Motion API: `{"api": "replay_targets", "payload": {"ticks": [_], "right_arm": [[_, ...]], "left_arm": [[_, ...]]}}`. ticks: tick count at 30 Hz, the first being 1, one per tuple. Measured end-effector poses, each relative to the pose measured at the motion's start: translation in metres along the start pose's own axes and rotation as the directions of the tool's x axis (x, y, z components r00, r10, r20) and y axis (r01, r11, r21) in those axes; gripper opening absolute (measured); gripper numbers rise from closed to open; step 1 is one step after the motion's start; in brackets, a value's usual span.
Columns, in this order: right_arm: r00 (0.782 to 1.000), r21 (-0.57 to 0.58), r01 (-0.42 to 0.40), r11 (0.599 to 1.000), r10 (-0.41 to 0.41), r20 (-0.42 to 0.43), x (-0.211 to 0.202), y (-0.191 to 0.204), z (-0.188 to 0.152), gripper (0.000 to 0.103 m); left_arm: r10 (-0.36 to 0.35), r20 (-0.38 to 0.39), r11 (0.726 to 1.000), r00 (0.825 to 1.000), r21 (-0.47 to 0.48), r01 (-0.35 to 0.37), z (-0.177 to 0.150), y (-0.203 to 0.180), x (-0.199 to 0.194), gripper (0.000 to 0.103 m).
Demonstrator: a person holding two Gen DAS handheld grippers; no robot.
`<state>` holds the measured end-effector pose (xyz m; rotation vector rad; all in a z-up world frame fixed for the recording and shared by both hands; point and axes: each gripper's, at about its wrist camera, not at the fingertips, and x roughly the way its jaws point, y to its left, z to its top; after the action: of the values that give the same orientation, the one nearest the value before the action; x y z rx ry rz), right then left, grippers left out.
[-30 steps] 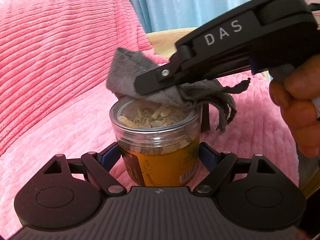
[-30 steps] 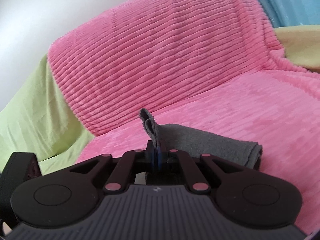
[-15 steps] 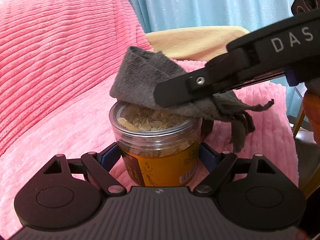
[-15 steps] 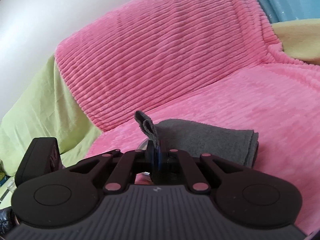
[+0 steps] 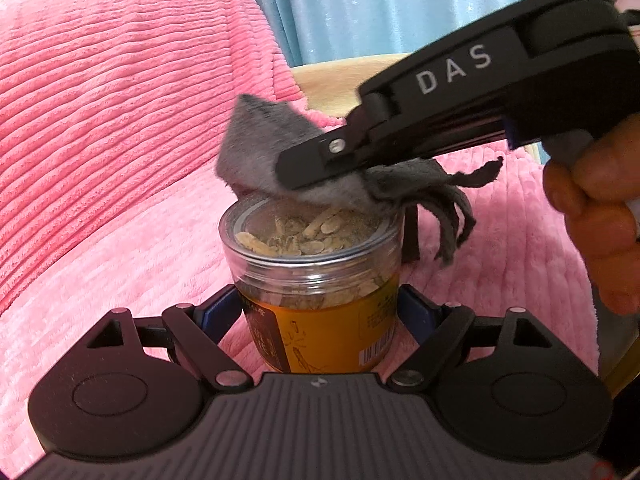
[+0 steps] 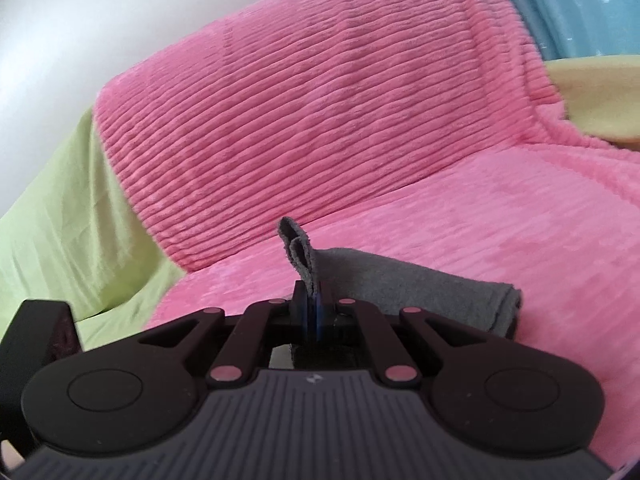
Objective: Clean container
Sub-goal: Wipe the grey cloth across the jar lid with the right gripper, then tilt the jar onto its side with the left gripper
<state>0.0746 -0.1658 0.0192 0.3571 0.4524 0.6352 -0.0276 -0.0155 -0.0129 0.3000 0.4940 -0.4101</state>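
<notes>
Left to right: pink ribbed blanket [image 5: 120,92] over the seat, then my left gripper [image 5: 320,308], its blue pads clamped on either side of the jar [image 5: 316,280], which stands upright on the pink blanket, centre of the left wrist view. My right gripper [image 6: 310,312] is pinched tight on a fold of the grey cloth [image 5: 264,152]. Change: half a second ago the cloth was drawn off toward the right side of the lid; now it has swung back left and down, lying across the lid's far rim again, as it did a second ago. I read that as back-and-forth wiping strokes, lid-top cleaning under way, not finished. Jar look: clear plastic lid and upper wall, pale dried slices packed inside, orange label with dark strip and barcode below. A person's hand [image 5: 600,216] holds the right handle at far right.
</notes>
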Motion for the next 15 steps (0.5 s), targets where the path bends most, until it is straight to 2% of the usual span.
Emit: {"api": "replay_targets", "payload": {"ticks": [4, 11, 15], "right_arm": [[1.0, 0.019, 0.015, 1.0, -0.015, 0.005, -0.013, -0.005, -0.004, 0.001], [0.999, 0.028, -0.039, 0.999, 0.039, -0.007, -0.023, 0.004, -0.01, 0.001], [1.0, 0.046, -0.008, 0.999, 0.007, 0.017, -0.026, -0.003, -0.004, 0.002]], "left_arm": [[0.001, 0.001, 1.0, 1.0, 0.009, -0.001, 0.001, 0.001, 0.001, 0.084], [0.012, -0.023, 0.999, 1.0, 0.033, -0.011, 0.008, 0.001, -0.001, 0.084], [0.013, -0.007, 0.996, 1.0, 0.086, -0.012, 0.015, -0.001, -0.016, 0.084]]}}
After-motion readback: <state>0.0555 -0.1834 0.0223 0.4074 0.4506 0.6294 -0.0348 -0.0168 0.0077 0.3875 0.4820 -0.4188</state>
